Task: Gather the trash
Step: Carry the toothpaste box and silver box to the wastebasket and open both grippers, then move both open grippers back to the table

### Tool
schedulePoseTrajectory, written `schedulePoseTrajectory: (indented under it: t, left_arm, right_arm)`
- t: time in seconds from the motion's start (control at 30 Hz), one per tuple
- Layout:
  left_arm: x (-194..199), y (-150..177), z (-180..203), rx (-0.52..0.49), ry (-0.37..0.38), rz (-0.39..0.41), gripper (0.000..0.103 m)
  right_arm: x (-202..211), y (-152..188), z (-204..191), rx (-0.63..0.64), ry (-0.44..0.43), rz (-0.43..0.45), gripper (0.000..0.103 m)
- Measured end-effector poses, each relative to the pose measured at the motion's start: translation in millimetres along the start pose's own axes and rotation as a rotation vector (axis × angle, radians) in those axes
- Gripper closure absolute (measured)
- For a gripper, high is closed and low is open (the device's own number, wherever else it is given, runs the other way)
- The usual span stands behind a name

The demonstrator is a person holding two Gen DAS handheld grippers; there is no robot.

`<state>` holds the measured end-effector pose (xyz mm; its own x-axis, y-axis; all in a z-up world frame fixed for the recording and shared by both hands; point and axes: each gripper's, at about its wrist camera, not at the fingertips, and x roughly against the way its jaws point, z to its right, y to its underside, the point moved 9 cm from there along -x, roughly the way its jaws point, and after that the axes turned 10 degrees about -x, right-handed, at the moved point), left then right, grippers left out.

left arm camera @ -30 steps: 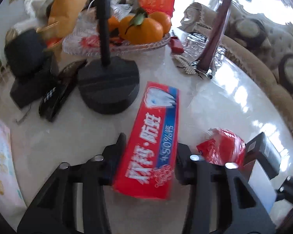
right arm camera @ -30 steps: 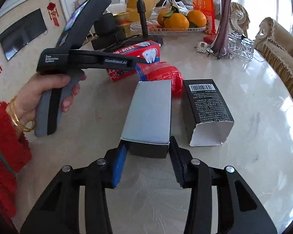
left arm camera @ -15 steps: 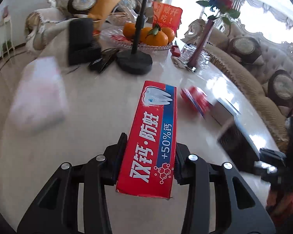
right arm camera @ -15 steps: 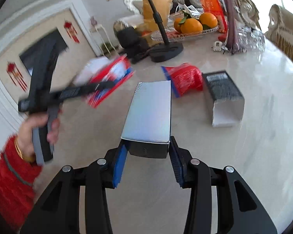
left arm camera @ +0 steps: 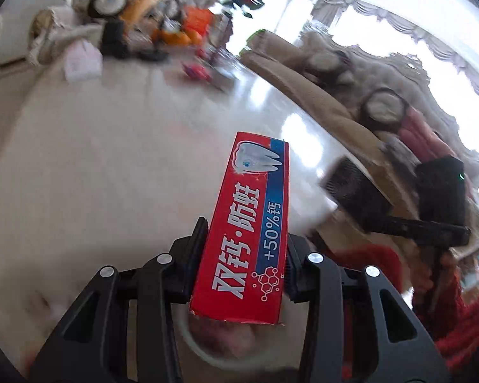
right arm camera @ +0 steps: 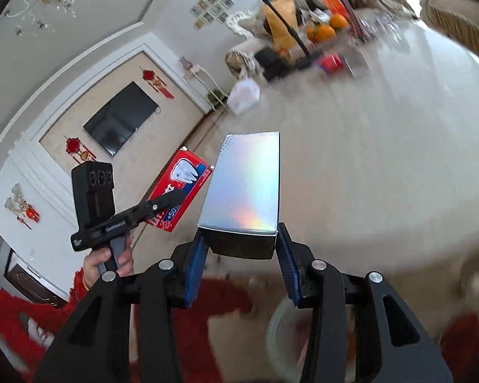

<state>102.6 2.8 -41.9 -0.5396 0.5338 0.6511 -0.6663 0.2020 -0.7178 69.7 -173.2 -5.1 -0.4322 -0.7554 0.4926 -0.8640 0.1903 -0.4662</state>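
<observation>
Two claws, each clamped on an empty box above a pale marble surface (right arm camera: 383,166).

The left claw (left arm camera: 244,255) grips a red toothpaste box (left arm camera: 250,229) by its near end. The right claw (right arm camera: 239,255) grips a silver holographic box (right arm camera: 244,185). A blurred white bin rim (right arm camera: 274,328) shows below the right claw.

Two cartons being held aloft
Red toothpaste box (left arm camera: 249,236) and silver holographic box (right arm camera: 244,188) are each sitting clamped lengthwise, raised above the desk (right arm camera: 383,159).
</observation>
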Motion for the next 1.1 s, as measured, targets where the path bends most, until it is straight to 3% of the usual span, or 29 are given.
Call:
schedulePoseTrajectory:
  t: [0.13, 0.2, 0.33, 0.43, 0.53, 0.57, 0.6, 0.7, 0.9, 1.1]
  left_arm:
    - [-21, 71, 33, -0.007, 0.014, -0.129, 0.062]
    - [-45, 104, 34, 0.011, 0.0, -0.213, 0.062]
    - [-109, 168, 24, -0.04, -0.124, -0.374, 0.062]
    - [-139, 190, 20, -0.006, -0.107, -0.426, 0.062]
    - [-151, 201, 15, -0.002, -0.135, -0.467, 0.051]
    - [-151, 202, 14, -0.003, -0.155, -0.475, 0.033]
    - [-150, 201, 11, -0.004, -0.169, -0.476, 0.023]
    - [-145, 200, 7, 0.006, -0.181, -0.461, 0.023]
    - [-146, 195, 6, 0.007, -0.186, -0.462, 0.023]
    - [-143, 192, 15, -0.027, -0.19, -0.476, 0.023]
  right_arm:
    - [4, 61, 16, -0.063, 0.071, -0.069, 0.063]
    - [-11, 86, 40, -0.08, 0.179, -0.115, 0.063]
    - [-56, 124, 91, -0.069, 0.378, -0.223, 0.063]
    - [-89, 138, 119, -0.059, 0.472, -0.277, 0.063]
    - [-114, 143, 135, -0.051, 0.512, -0.314, 0.062]
    - [-113, 149, 139, -0.044, 0.53, -0.318, 0.061]
    - [-114, 151, 142, -0.041, 0.552, -0.328, 0.059]
    - [-112, 155, 151, -0.08, 0.586, -0.328, 0.039]
    - [-100, 156, 154, -0.122, 0.59, -0.304, 0.036]
    - [-102, 161, 151, -0.098, 0.579, -0.336, 0.036]
